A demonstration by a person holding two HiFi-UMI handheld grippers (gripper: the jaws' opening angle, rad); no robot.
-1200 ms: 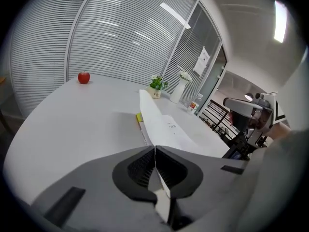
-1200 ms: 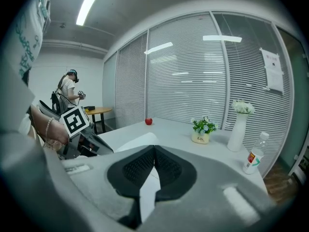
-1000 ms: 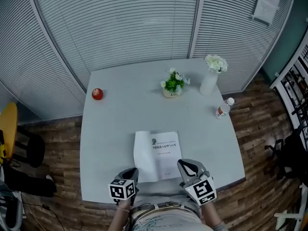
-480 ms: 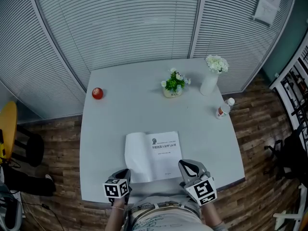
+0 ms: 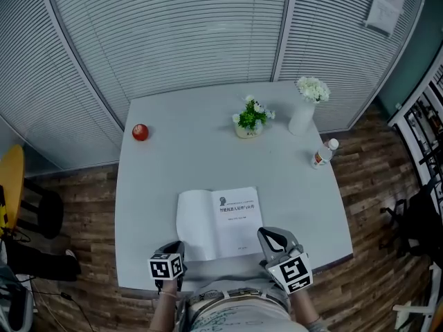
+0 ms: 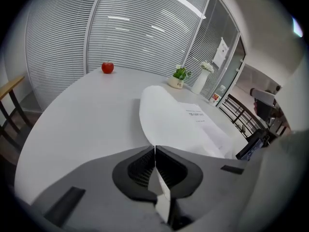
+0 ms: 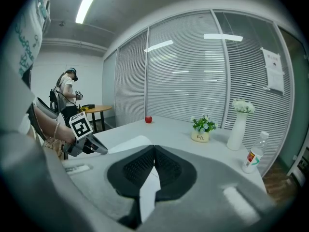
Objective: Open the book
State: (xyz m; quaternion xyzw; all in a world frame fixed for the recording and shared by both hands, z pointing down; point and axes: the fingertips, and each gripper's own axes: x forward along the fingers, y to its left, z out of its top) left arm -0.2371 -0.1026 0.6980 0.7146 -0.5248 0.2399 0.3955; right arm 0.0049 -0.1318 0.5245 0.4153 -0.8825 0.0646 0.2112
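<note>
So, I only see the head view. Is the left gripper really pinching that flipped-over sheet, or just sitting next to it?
Observer: Pinching. In the left gripper view, the left gripper has its jaws shut on the edge of the cover, which arches up from them.
Operator: And the right one?
Observer: The right gripper is also shut, with a white corner of the book between its pads.
Operator: Anyone else in the room?
Observer: Yes, a person stands by a wooden table, in the right gripper view.
</note>
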